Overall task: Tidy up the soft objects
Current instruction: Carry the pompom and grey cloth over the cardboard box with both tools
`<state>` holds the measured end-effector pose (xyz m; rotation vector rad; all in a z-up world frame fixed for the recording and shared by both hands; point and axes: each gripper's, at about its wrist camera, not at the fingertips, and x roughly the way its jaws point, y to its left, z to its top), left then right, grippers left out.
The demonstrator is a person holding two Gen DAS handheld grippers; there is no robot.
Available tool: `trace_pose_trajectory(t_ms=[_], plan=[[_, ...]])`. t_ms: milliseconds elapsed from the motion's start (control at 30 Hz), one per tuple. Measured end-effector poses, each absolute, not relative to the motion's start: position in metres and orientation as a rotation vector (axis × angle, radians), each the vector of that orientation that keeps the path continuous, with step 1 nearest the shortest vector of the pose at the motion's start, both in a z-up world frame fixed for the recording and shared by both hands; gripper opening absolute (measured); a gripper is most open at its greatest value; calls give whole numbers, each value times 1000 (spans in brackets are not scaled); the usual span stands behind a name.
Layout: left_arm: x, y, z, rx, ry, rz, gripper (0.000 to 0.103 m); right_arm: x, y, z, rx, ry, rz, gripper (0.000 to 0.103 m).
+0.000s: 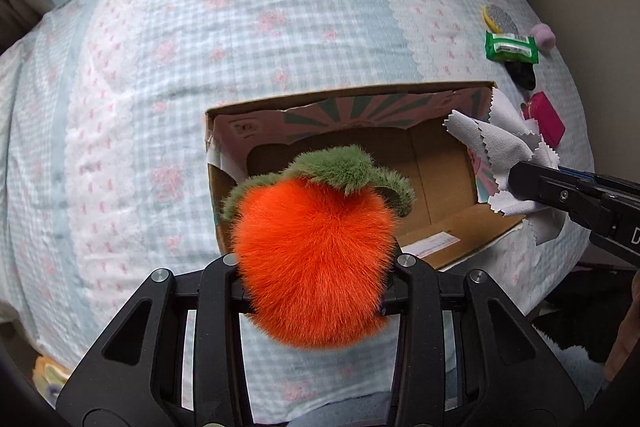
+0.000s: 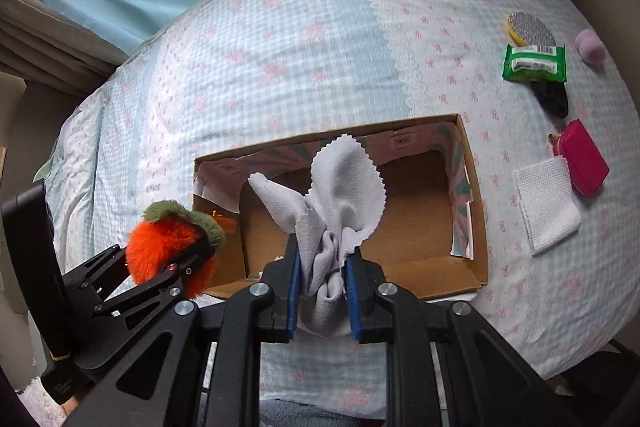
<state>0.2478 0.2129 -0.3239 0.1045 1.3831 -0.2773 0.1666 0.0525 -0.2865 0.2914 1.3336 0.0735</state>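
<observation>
An orange plush fruit (image 1: 316, 263) with a green fuzzy leaf top is held in my left gripper (image 1: 316, 283), which is shut on it above the near left corner of an open cardboard box (image 1: 436, 179). The same plush fruit (image 2: 168, 247) shows at the left of the right wrist view. My right gripper (image 2: 322, 291) is shut on a bunched grey cloth (image 2: 336, 195) with zigzag edges, over the near edge of the cardboard box (image 2: 476, 195). That grey cloth (image 1: 496, 151) hangs at the box's right end in the left wrist view. The box floor looks bare.
The box lies on a bed with a pale checked cover (image 2: 280, 47). To the right lie a white folded cloth (image 2: 548, 207), a pink pouch (image 2: 586, 157), a green packet (image 2: 534, 63), a black item (image 2: 554, 97), a grey-and-yellow pad (image 2: 530, 29) and a pink pompom (image 2: 590, 45).
</observation>
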Motion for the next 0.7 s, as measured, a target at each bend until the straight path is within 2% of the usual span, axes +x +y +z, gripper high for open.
trace_pose_trajectory(t_ms=[267,500,533,567,633,667,700], plan=[[270,196,-394,192,1580,-332,33,199,47,-345,412,1503,27,18],[277,182,-400,265,1561,-382,34,218,41,-385,408,1614,-34,18],[277,181,-399,265,1554,-391,41,219,42,-388,405,1622,-34,18],[278,180,-398,274,1548,-394,66,220,44,-389,399,1625,-33,18],[276,177,-395,327,1522,-364,102,222,47,-389,360,1615,-46,41],[277,176,-393,350,1511,-359,103,222,48,-389,331,1602,-58,83],[277,174,-394,361,1513,-366,103,222,49,-388,326,1580,-55,103]])
